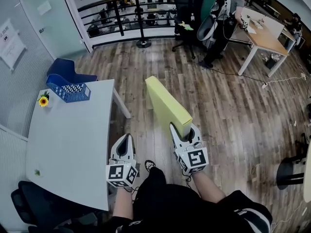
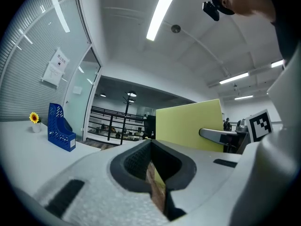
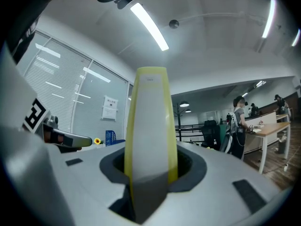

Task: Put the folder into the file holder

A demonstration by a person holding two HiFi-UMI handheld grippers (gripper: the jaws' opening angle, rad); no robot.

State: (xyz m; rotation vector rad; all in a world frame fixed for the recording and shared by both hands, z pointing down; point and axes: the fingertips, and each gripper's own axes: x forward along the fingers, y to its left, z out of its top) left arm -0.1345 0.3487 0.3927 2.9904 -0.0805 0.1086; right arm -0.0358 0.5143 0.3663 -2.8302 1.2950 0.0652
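On the white desk (image 1: 68, 144), at its far left corner, a small sunflower (image 1: 43, 101) stood just beside the blue file holder (image 1: 70, 90). The left tongs (image 1: 128, 139) hung just off the desk's right edge, over the wood floor (image 1: 228, 106) — jaws pressed together, nothing in them. Right of them the yellow folder (image 1: 165, 103) was up in the air on edge, well apart from the file holder, its near end clamped in the right tongs (image 1: 183, 130).
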